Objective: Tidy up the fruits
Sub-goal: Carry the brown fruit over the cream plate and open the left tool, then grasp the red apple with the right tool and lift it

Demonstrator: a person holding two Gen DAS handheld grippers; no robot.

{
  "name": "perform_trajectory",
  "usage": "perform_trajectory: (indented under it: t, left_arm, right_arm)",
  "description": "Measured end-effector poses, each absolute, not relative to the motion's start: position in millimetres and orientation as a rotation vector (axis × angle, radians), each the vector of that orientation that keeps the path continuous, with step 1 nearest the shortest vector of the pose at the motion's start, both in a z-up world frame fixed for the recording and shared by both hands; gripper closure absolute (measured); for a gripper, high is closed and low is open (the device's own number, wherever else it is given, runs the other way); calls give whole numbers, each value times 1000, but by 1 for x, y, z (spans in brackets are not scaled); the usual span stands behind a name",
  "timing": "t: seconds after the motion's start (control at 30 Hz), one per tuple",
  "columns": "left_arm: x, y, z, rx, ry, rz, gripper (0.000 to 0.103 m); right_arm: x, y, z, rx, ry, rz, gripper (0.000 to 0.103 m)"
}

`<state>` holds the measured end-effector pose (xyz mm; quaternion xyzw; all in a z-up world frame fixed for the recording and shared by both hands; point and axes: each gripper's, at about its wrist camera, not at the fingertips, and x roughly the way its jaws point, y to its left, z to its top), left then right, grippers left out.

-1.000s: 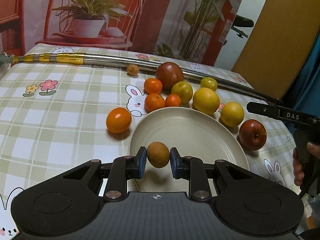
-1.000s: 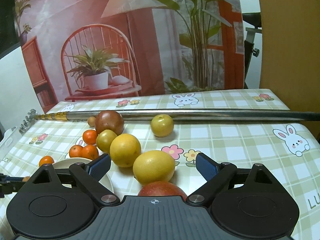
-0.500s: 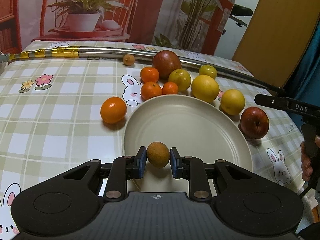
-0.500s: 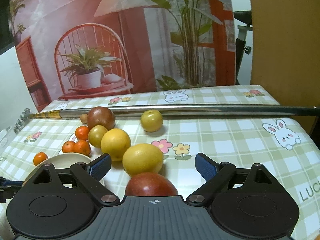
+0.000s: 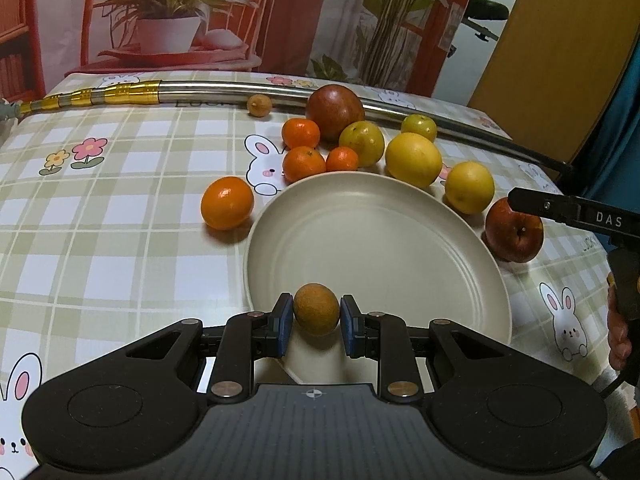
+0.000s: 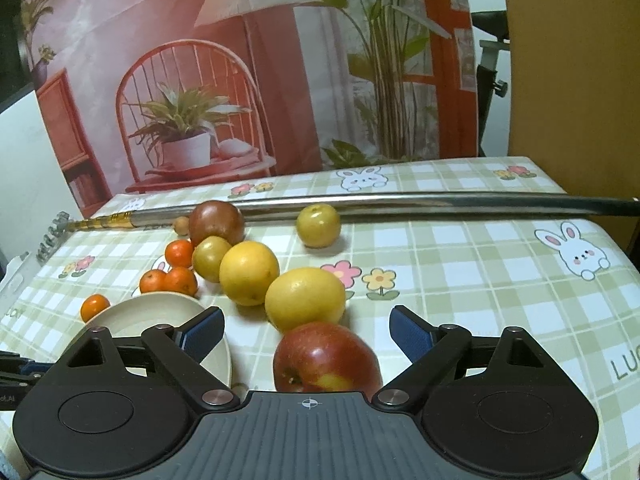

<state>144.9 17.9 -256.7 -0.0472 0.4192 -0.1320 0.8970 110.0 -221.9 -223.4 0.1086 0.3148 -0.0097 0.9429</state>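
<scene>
Fruits lie scattered on the checked tablecloth around the cream plate, from its 10 o'clock round to 3 o'clock. One small brown fruit is pinched in the left gripper, hanging over the plate's 6 o'clock rim. The right gripper stands wide, jaws closing, over the red apple, pads clear of it. A lemon sits just beyond, at the apple's 12 o'clock.

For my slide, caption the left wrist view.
Left gripper clamps a small brown round fruit over the near rim of an empty cream round plate.
</scene>
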Motion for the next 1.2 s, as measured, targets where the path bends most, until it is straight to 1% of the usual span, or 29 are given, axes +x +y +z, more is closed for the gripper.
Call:
perform_trajectory:
  t: [0.1,0.43,0.5,0.57,0.77,0.8,0.87,1.0,1.1,1.17,1.2]
  left_arm:
    - [144,17,-258,-96,871,-268,76]
    - [139,13,-253,-98,850,-260,74]
    - [136,12,-250,-97,840,-261,72]
    - [133,11,-247,-97,826,-258,62]
    - [125,14,-240,-118,791,-233,59]
    - [125,15,-239,-124,789,-228,58]
    - [123,17,-238,-138,779,-217,51]
    - [119,18,-234,-140,752,-202,51]
    - [118,18,-233,-135,738,-194,51]
    - [118,19,-233,-136,734,-189,51]
    - [118,19,-233,-137,732,-186,51]
  right_arm:
    - [107,-219,-226,217,645,-16,17]
    - [92,-213,-225,97,594,-17,18]
    - [89,-214,-227,81,585,-18,18]
    - [86,-214,-229,70,580,-17,22]
    - [82,-209,-239,7,585,-25,25]
    - [82,-207,-241,-15,587,-27,25]
    - [81,-203,-244,-57,592,-32,25]
    - [82,-196,-252,-151,593,-27,25]
    - [85,-191,-262,-220,584,-15,28]
    - [87,-192,-267,-234,584,-3,31]
    - [88,-193,-268,-228,581,7,31]
